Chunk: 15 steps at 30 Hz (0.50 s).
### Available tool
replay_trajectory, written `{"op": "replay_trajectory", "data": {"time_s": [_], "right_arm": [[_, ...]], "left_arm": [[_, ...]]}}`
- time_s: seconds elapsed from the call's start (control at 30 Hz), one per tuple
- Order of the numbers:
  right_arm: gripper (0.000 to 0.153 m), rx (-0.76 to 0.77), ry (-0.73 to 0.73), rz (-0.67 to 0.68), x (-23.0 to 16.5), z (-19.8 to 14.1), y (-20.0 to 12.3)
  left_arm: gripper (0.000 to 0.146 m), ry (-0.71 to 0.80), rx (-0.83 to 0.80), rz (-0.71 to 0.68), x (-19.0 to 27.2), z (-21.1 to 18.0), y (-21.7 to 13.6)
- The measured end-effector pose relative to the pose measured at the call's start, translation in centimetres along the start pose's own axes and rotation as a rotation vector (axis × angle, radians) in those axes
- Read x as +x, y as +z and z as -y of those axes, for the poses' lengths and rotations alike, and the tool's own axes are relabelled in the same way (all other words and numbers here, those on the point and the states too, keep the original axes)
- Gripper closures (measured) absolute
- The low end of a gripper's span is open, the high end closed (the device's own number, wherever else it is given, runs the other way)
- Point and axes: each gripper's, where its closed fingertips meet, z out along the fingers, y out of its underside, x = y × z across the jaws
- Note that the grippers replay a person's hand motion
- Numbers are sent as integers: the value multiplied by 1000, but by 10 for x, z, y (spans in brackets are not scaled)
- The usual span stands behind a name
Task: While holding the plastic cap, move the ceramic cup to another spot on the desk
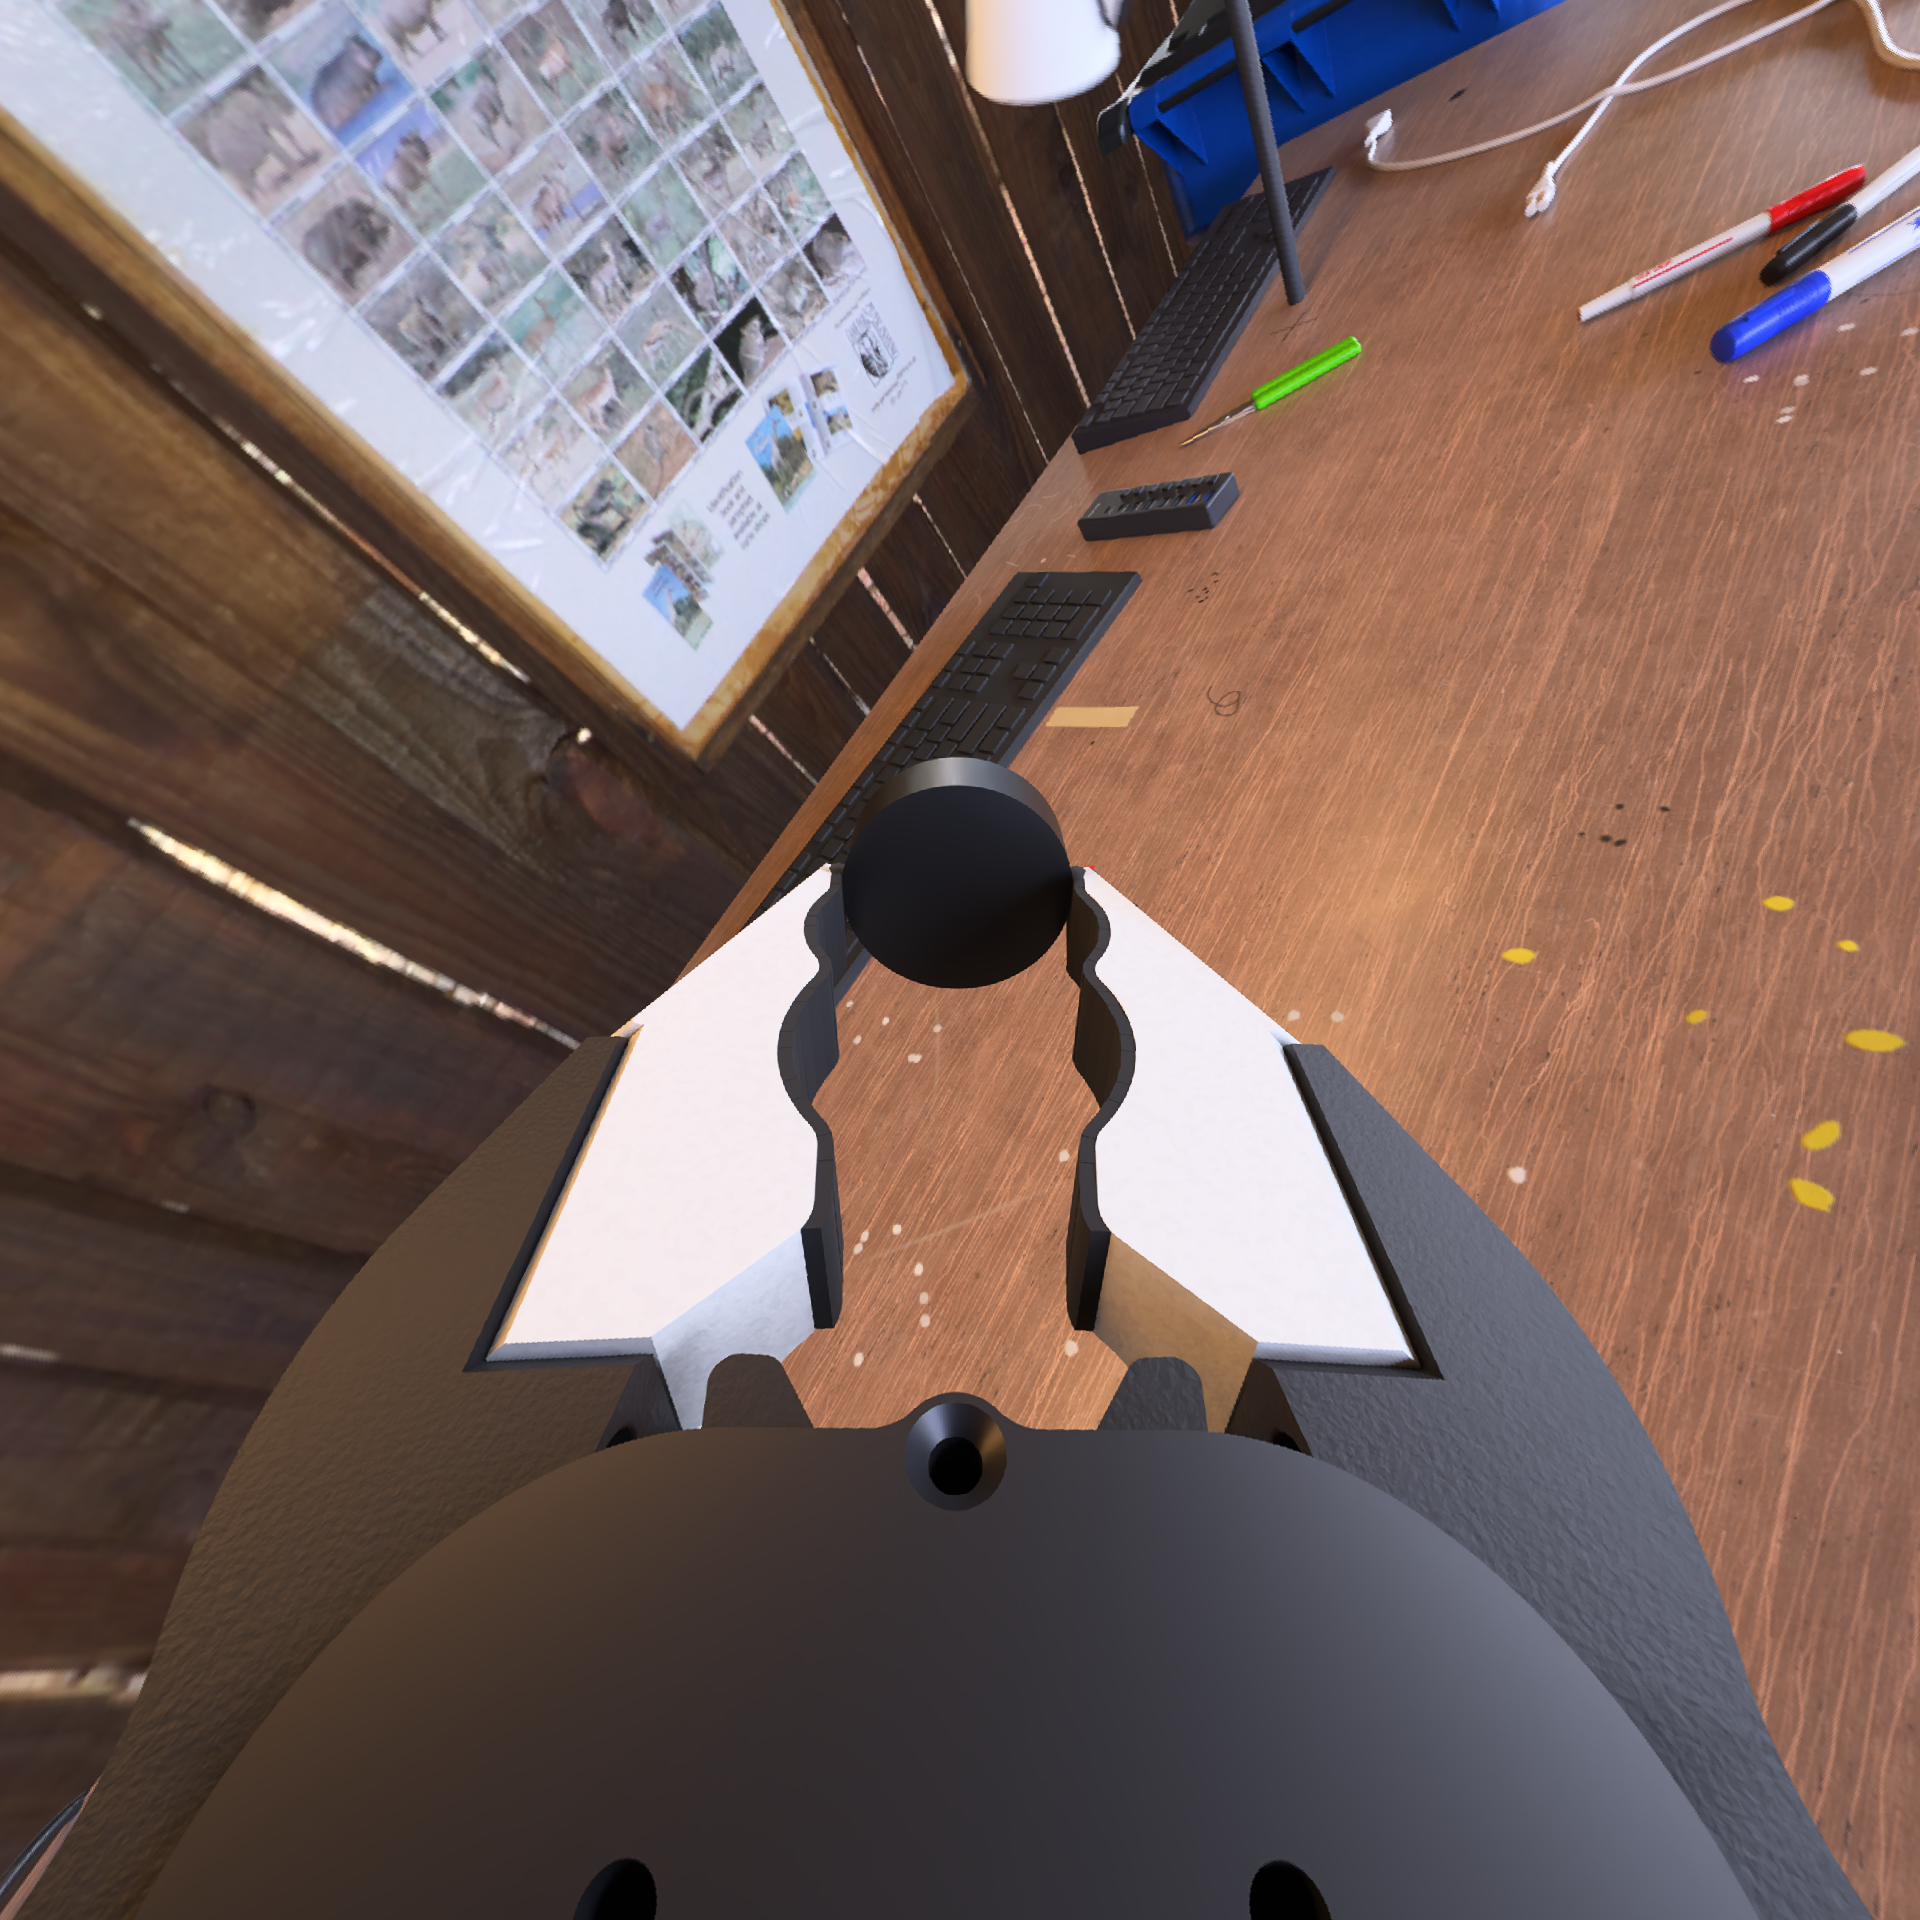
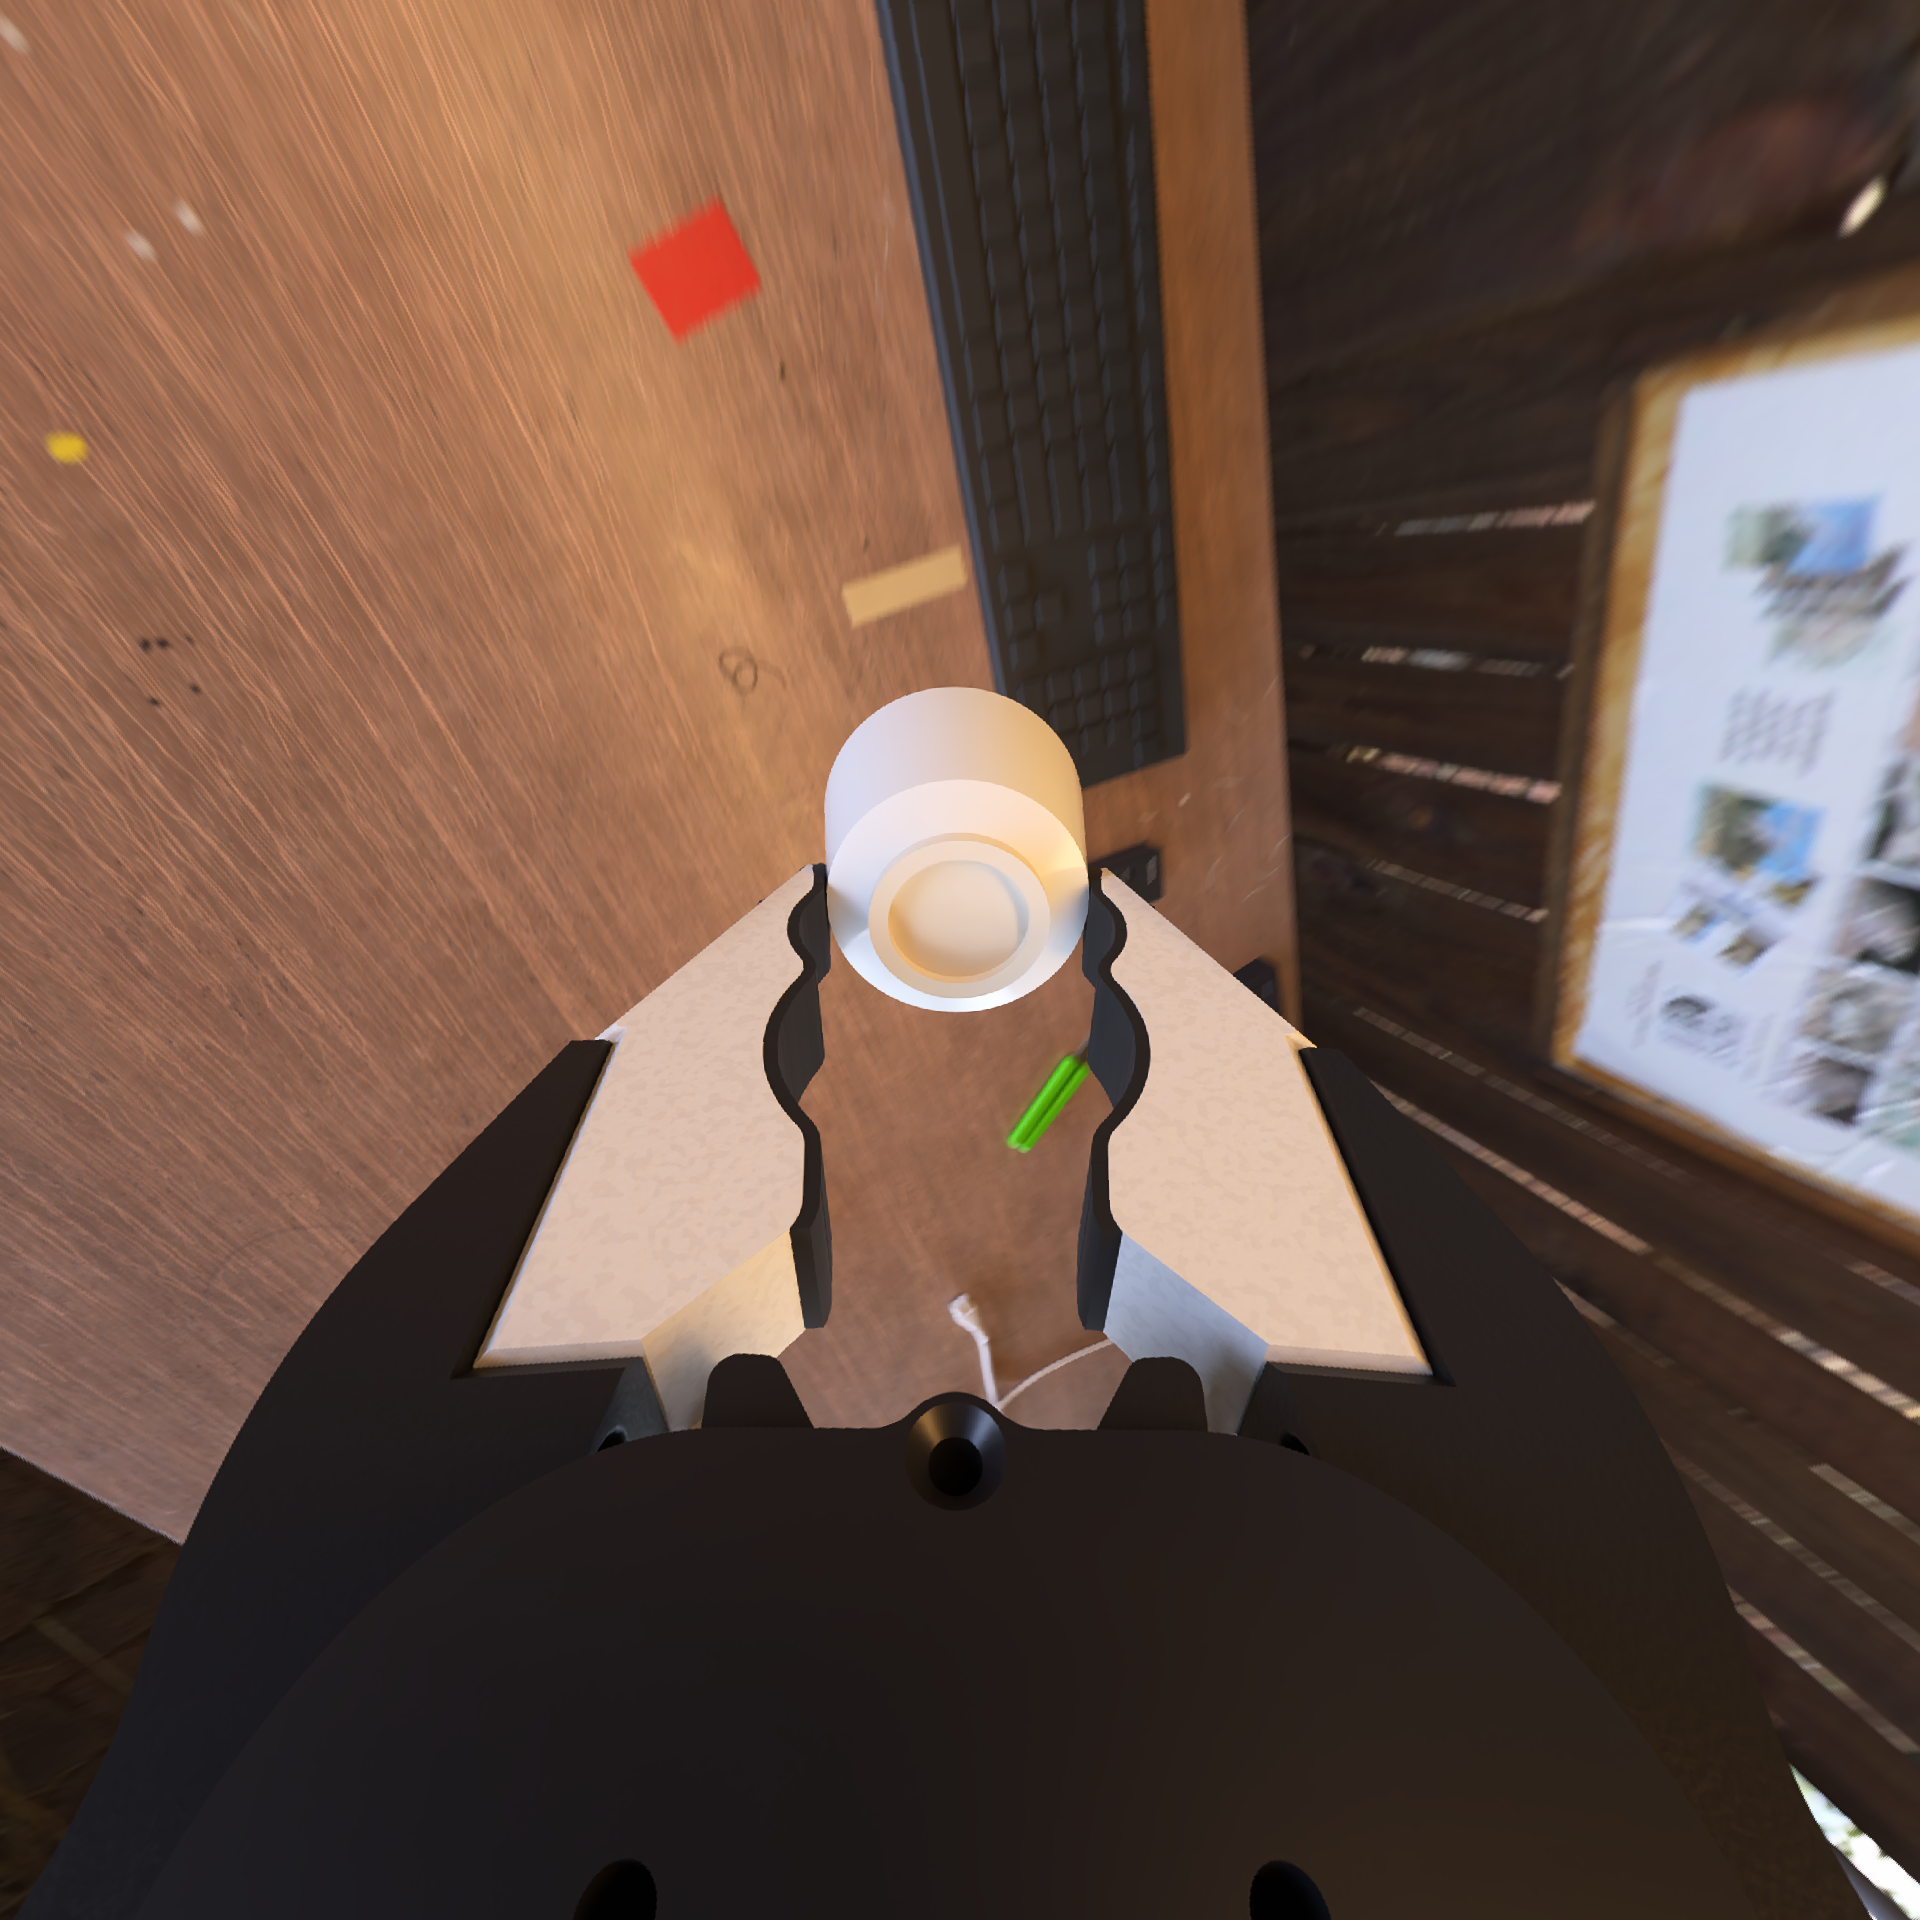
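Between our left gripper's (image 1: 956, 883) fingertips sits the black plastic cap (image 1: 954, 878), clamped by its rim and held above the desk (image 1: 1455, 831). Our right gripper (image 2: 954, 894) grips the white ceramic cup (image 2: 954, 862) near its base, foot ring facing us, lifted off the wood as far as the blurred view lets us judge. We should carry the cup level, keep both grips firm, and lower it onto bare wood. Below lie a black keyboard (image 2: 1039, 364), a green-handled tool (image 2: 1044, 1103), a white cable (image 2: 997, 1361) and a red square (image 2: 694, 268); markers (image 1: 1766, 260) lie farther off. We should steer clear of the keyboard and tool
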Motion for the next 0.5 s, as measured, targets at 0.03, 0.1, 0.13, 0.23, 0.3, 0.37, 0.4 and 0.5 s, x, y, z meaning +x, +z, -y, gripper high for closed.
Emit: {"op": "replay_trajectory", "data": {"time_s": [0.03, 0.1, 0.13, 0.23, 0.3, 0.37, 0.4, 0.5], "right_arm": [[104, 19, -31, -15, 2, 19, -15], [104, 55, -95, -27, -1, 57, -33], [104, 74, -129, -25, -6, 77, -38], [104, 106, -231, 10, -29, 127, -28], [104, 111, -293, 49, -51, 153, -7], [104, 122, -347, 106, -76, 175, 23], [104, 129, -374, 137, -90, 182, 40], [104, 133, -456, 219, -131, 195, 96]], "left_arm": [[104, 0, 1, 5, -1, 0, -2], [104, -4, 5, 16, -4, 1, -7], [104, -6, 9, 22, -6, 2, -10], [104, -14, 15, 38, -11, 3, -18], [104, -18, 13, 46, -14, 2, -23], [104, -25, 12, 57, -17, 1, -28], [104, -29, 13, 63, -19, 1, -31], [104, -43, 18, 85, -27, -2, -40]]}}
